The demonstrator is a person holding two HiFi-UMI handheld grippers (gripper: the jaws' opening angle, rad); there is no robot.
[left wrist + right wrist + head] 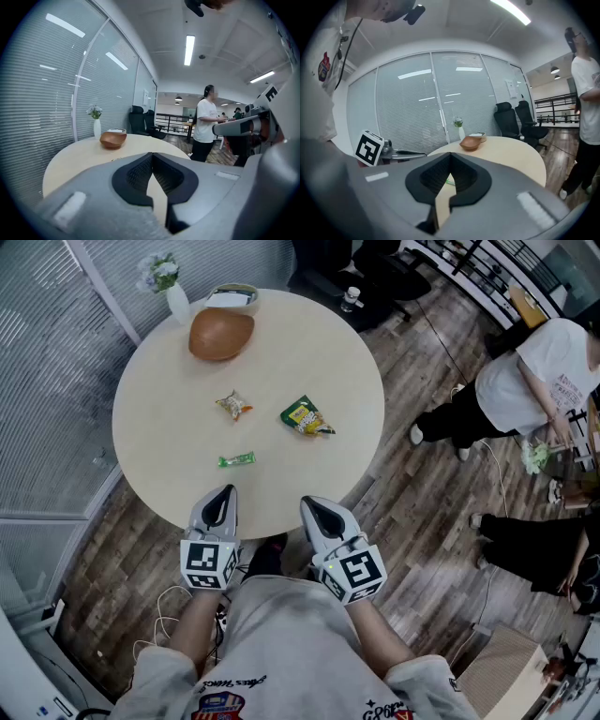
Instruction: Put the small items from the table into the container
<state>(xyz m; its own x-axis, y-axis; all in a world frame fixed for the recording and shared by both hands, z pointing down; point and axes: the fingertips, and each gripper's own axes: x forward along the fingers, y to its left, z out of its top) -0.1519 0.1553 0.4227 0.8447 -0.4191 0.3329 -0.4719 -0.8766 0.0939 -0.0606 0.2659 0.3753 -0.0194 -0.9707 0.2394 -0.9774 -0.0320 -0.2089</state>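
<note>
On the round beige table (169, 381) lie three small items: an orange-and-white snack packet (233, 406), a green-and-yellow packet (306, 417) and a green candy (236, 460). A brown bowl (221, 334) stands at the far side; it also shows in the left gripper view, brown bowl (113, 138), and in the right gripper view, brown bowl (469, 143). My left gripper (221, 505) hovers at the table's near edge, shut and empty, just short of the green candy. My right gripper (314, 507) sits beside it, shut on nothing. Through its closed jaws, the right gripper (450, 157) shows a sliver of the green candy (449, 182).
A white vase with flowers (169, 287) and a small white dish (232, 298) stand behind the bowl. A glass wall with blinds runs along the left. A person in a white shirt (534, 371) stands at the right, another person's legs (525, 540) are below, and a cardboard box (506, 671) sits on the floor.
</note>
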